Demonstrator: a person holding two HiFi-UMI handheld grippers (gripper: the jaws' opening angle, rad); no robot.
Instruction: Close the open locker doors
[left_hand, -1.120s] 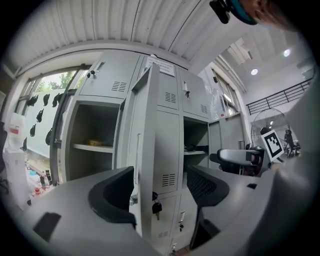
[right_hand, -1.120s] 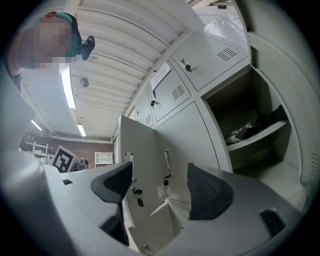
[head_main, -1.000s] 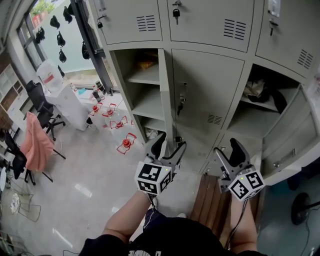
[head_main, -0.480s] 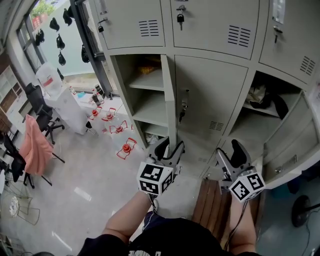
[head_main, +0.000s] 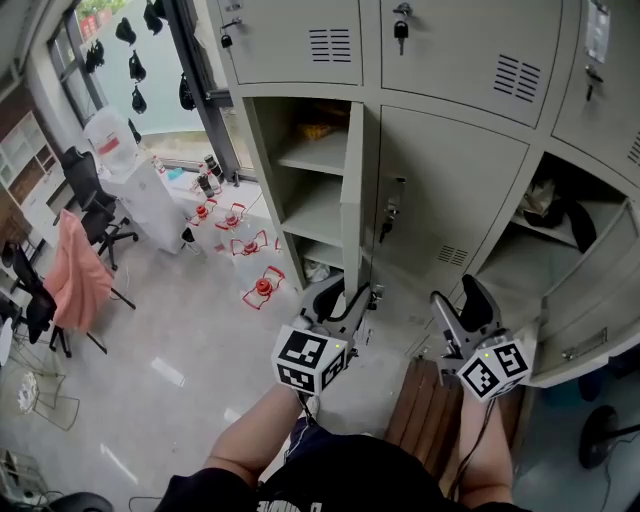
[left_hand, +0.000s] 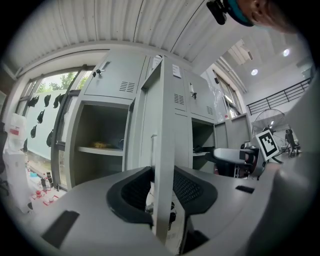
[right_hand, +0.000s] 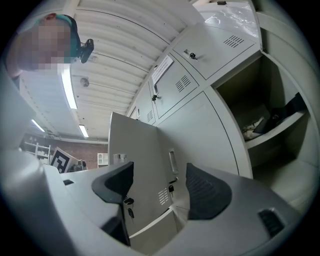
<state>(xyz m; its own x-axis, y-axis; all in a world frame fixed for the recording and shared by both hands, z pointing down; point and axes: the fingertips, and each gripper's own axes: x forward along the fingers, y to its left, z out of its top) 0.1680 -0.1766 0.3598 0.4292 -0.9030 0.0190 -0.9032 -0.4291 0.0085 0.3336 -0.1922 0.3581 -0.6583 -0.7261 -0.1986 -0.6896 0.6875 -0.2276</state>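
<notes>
The left gripper (left_hand: 162, 190) has its jaws narrowed onto the free edge of the left locker door (left_hand: 163, 115). They have just been closing, and the dark pads (left_hand: 132, 190) now press that thin grey edge from both sides. In the head view this door (head_main: 352, 200) stands swung out, edge-on. It sits between its open compartment of shelves (head_main: 312, 152) and the closed middle door (head_main: 455, 180). The right gripper (right_hand: 160, 187) has its jaws spread wide with nothing in them; only locker fronts farther off show through the gap. In the head view it (head_main: 455, 298) hovers above a wooden bench (head_main: 425, 400). To its right the right locker door (head_main: 585, 325) hangs open, with dark things on the shelf (head_main: 520, 255) behind it.
</notes>
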